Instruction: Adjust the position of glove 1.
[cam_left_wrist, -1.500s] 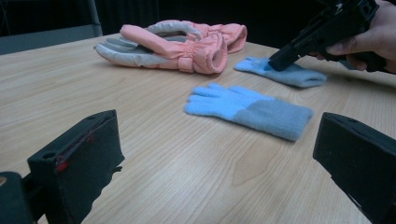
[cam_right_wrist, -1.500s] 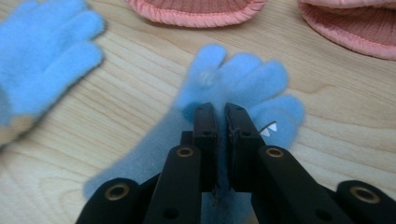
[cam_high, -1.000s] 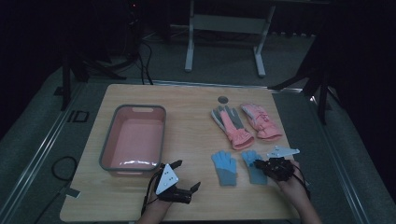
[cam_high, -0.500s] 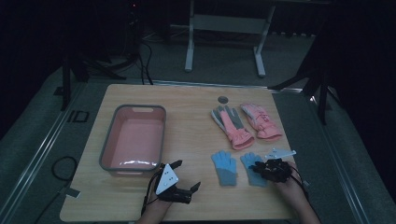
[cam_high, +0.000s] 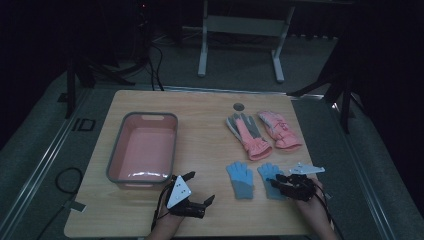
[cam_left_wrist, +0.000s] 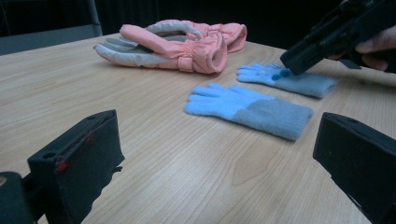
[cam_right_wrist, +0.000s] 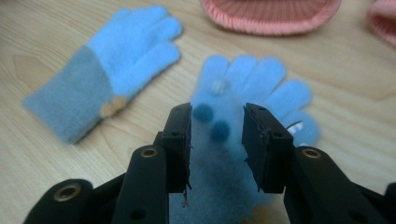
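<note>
Right gripper (cam_right_wrist: 217, 128) jaws just opened, loose astride right blue glove (cam_high: 270, 179) on table (cam_high: 205, 125); left gripper (cam_high: 200, 190) idle, agape; bin (cam_high: 114, 161) empty, all four gloves still out.

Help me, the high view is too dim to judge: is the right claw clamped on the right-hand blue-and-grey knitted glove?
Observer: No. The right claw has just been opening; its jaws stand apart around the right-hand blue-and-grey knitted glove, not pressing it.
Operator: Anything on that glove?
Observer: Two small dark blue dots sit on it between the jaws.
Operator: And the left claw?
Observer: The left claw is wide open, with nothing between its jaws.
</note>
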